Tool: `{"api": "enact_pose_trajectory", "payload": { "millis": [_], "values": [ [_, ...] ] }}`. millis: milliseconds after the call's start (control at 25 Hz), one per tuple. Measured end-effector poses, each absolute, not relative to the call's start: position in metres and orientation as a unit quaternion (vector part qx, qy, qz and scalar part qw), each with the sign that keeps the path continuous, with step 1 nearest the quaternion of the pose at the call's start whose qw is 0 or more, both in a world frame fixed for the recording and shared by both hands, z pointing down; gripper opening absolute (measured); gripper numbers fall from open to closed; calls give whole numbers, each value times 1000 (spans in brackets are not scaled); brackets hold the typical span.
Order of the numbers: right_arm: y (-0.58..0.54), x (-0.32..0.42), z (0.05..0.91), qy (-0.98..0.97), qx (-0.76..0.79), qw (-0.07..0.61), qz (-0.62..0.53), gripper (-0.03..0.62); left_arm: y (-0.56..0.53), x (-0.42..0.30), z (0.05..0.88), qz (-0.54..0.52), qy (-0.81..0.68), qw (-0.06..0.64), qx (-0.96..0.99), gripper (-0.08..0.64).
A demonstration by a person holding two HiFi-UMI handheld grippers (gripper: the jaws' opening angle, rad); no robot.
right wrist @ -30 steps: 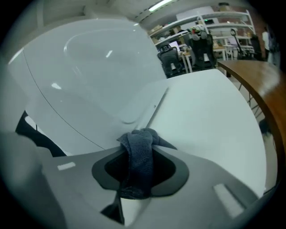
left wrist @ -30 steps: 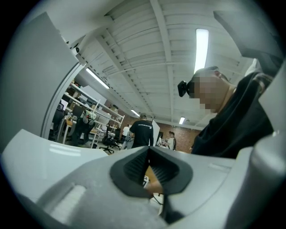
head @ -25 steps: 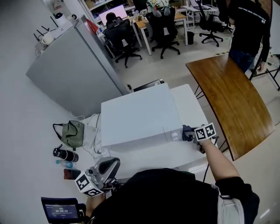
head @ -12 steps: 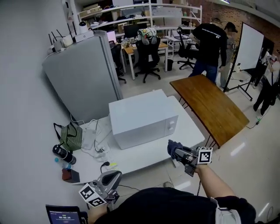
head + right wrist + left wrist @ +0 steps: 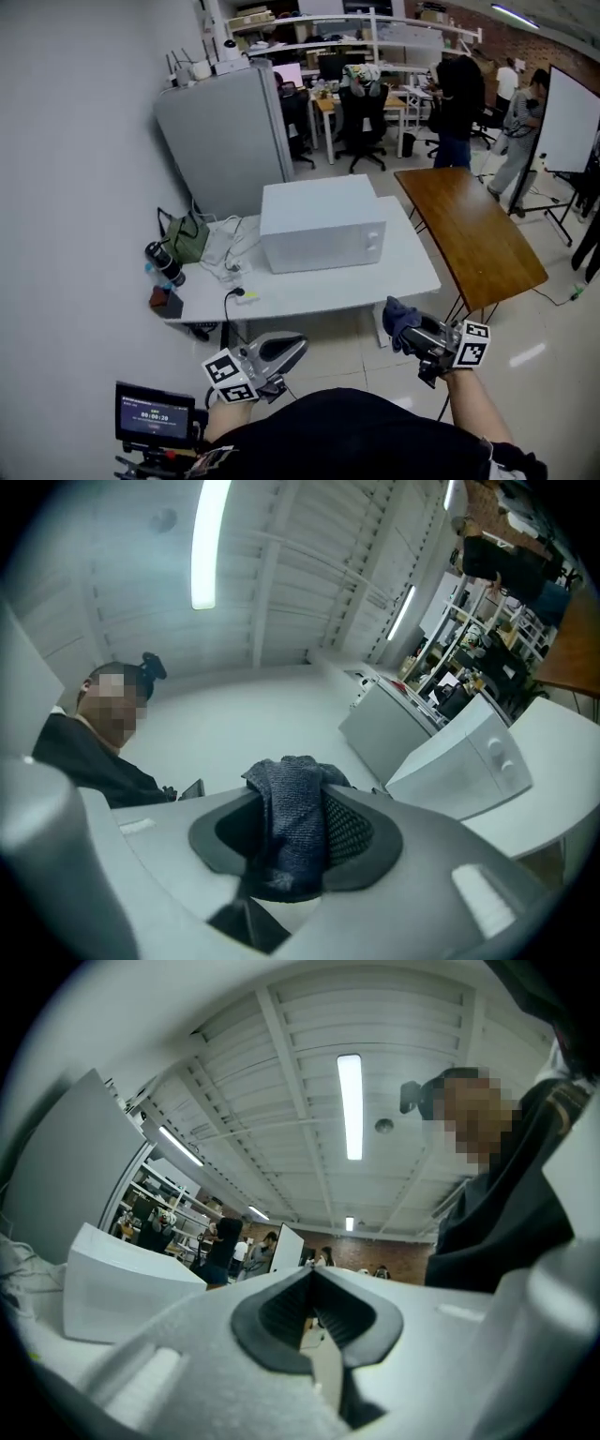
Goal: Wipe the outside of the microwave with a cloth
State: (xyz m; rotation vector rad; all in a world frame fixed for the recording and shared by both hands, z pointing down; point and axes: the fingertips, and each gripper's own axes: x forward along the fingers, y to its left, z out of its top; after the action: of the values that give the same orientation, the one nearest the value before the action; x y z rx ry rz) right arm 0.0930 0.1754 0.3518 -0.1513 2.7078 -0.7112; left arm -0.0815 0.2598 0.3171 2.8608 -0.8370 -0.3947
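Note:
A white microwave [image 5: 322, 225] stands on a white table [image 5: 309, 286] in the head view, its two knobs facing me. It also shows in the right gripper view as the microwave [image 5: 469, 757] and in the left gripper view as the microwave [image 5: 117, 1288]. My right gripper [image 5: 405, 330] is shut on a dark blue cloth [image 5: 397, 321], well back from the table's front edge over the floor. The cloth [image 5: 292, 822] bulges between the jaws. My left gripper [image 5: 286, 352] hangs low at the left, shut with nothing in it.
On the table's left end lie a green bag [image 5: 186, 234], a dark flask [image 5: 161, 262], a small red box [image 5: 167, 302] and cables. A grey cabinet [image 5: 220, 141] stands behind, a wooden table [image 5: 473, 234] to the right. People stand by desks at the back.
I have stepped back from the table; the microwave now looks smaller and farther. My right gripper, still holding the cloth, has left the microwave's front corner and hangs over the floor.

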Motion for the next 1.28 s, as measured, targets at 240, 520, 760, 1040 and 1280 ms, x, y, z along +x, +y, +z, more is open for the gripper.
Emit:
{"api": "enact_pose_trajectory", "payload": {
  "millis": [240,520,760,1040,1280],
  "values": [
    [251,146,356,963,6,136,-231,149,315,15,324,-122,-309,102,938,5],
    [271,134,376,975,-12,81,-206,144,337,21,313,-114,-315,77,939,5],
    [300,103,359,979,-34,66,-191,139,378,-8,297,-122,-315,75,938,5],
    [318,53,368,986,-16,32,-165,138,399,-49,312,-142,-319,76,934,5],
    [332,34,365,985,-10,25,-169,137,414,-72,319,-152,-327,78,929,5]
  ]
}}
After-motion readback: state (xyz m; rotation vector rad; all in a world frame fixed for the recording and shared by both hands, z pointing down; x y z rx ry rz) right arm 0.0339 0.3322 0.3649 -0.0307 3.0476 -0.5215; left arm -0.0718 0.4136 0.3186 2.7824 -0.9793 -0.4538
